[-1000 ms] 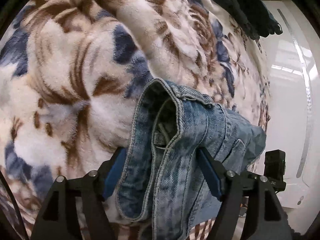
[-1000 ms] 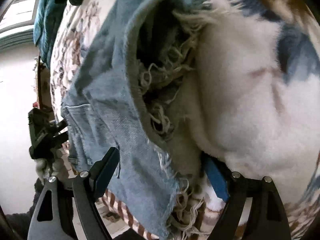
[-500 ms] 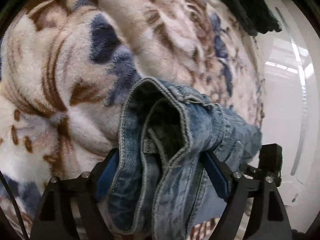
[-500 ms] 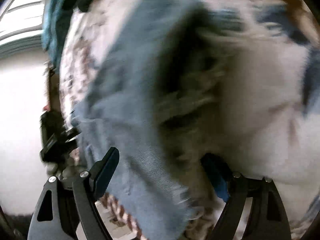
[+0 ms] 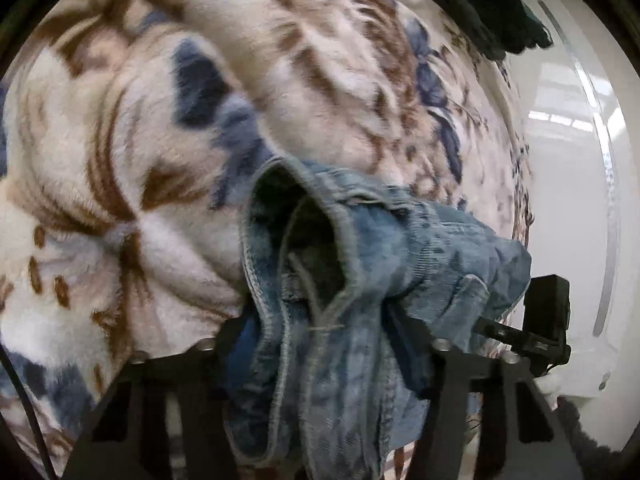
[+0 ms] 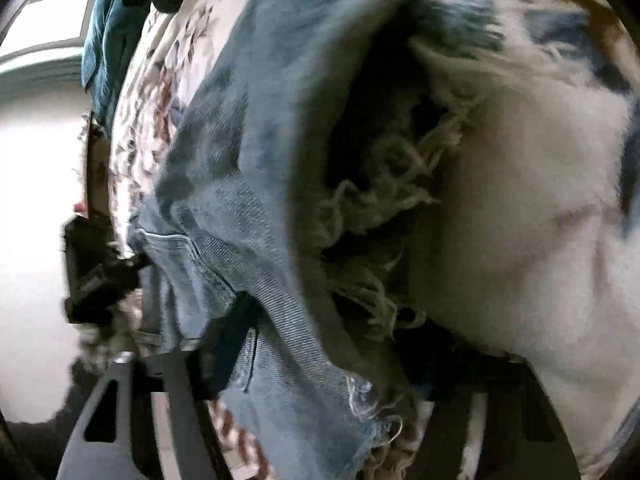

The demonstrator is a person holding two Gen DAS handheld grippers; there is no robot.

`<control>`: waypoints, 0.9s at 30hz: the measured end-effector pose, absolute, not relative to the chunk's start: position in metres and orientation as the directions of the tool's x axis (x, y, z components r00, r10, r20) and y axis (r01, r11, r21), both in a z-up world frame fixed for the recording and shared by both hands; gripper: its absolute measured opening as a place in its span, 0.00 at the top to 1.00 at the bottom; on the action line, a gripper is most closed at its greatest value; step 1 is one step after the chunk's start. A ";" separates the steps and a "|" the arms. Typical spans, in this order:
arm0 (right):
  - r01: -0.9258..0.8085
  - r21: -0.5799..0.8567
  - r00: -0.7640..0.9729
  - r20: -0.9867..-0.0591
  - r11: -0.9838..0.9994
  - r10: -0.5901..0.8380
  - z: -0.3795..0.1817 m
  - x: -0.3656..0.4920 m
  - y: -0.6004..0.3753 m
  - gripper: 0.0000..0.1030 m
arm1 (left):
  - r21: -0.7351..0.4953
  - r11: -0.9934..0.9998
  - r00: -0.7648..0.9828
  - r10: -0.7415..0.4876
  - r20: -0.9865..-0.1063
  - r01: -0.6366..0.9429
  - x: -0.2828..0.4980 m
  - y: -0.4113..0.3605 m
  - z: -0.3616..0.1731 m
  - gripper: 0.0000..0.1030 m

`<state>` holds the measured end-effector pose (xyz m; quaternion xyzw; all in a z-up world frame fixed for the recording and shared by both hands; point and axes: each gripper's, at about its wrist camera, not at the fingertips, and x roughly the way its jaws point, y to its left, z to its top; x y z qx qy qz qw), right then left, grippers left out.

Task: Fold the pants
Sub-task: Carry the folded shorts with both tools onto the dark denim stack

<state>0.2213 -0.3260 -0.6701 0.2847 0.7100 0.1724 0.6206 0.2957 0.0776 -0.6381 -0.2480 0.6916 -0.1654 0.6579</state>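
Observation:
The pants are light blue denim shorts with frayed leg hems. In the left wrist view my left gripper [image 5: 320,344] is shut on their waistband [image 5: 344,248], which bunches up between the fingers. In the right wrist view my right gripper [image 6: 332,344] is shut on the frayed hem end [image 6: 280,240] of the shorts. The denim hangs between the two grippers just above a fluffy blanket [image 5: 120,160]. My right gripper shows at the right edge of the left wrist view [image 5: 544,320]; my left gripper shows at the left of the right wrist view [image 6: 96,264].
The fluffy blanket with brown and blue flowers [image 6: 520,220] covers the surface under the shorts. Dark garments [image 5: 480,4] lie at its far end, with a teal one [image 6: 104,52] beside them. A white wall or panel [image 5: 580,160] lies beyond the blanket's edge.
Both grippers have moved with the shorts, still gripping them. The waistband has sunk lower in the left view and bunched tighter; the two grippers look nearer each other.

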 end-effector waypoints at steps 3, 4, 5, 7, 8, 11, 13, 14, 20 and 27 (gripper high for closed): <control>0.152 0.564 -0.048 -0.816 0.811 0.576 -0.661 0.224 -0.323 0.76 | -0.508 0.857 -0.009 -0.511 -0.860 -0.080 0.297 0.069 -0.627 0.63; 0.145 0.555 -0.040 -0.824 0.819 0.566 -0.655 0.225 -0.322 0.82 | -0.497 0.864 -0.009 -0.499 -0.866 -0.076 0.296 0.068 -0.625 0.65; 0.141 0.549 -0.035 -0.829 0.824 0.559 -0.648 0.221 -0.324 0.85 | -0.491 0.868 -0.006 -0.493 -0.870 -0.073 0.295 0.066 -0.623 0.66; 0.150 0.539 -0.014 -0.837 0.829 0.547 -0.639 0.219 -0.323 0.88 | -0.470 0.880 0.001 -0.471 -0.882 -0.063 0.293 0.065 -0.617 0.71; 0.158 0.540 0.000 -0.837 0.827 0.547 -0.633 0.218 -0.308 0.90 | -0.459 0.887 0.002 -0.459 -0.888 -0.058 0.292 0.064 -0.614 0.72; 0.158 0.542 0.047 -0.839 0.826 0.542 -0.613 0.212 -0.299 0.93 | -0.443 0.895 0.014 -0.443 -0.896 -0.049 0.290 0.064 -0.600 0.74; 0.146 0.544 0.086 -0.839 0.826 0.538 -0.599 0.208 -0.306 0.95 | -0.442 0.896 0.031 -0.441 -0.897 -0.041 0.288 0.062 -0.590 0.76; 0.145 0.550 0.099 -0.835 0.822 0.541 -0.595 0.207 -0.311 0.95 | -0.447 0.894 0.036 -0.446 -0.895 -0.035 0.286 0.062 -0.585 0.76; 0.121 0.590 0.181 -0.804 0.798 0.567 -0.555 0.212 -0.283 0.96 | -0.460 0.888 0.086 -0.459 -0.884 0.009 0.288 0.055 -0.541 0.77; 0.181 0.637 0.054 -0.767 0.749 0.639 -0.608 0.240 -0.298 0.89 | -0.419 0.907 0.045 -0.418 -0.907 -0.027 0.315 0.064 -0.576 0.77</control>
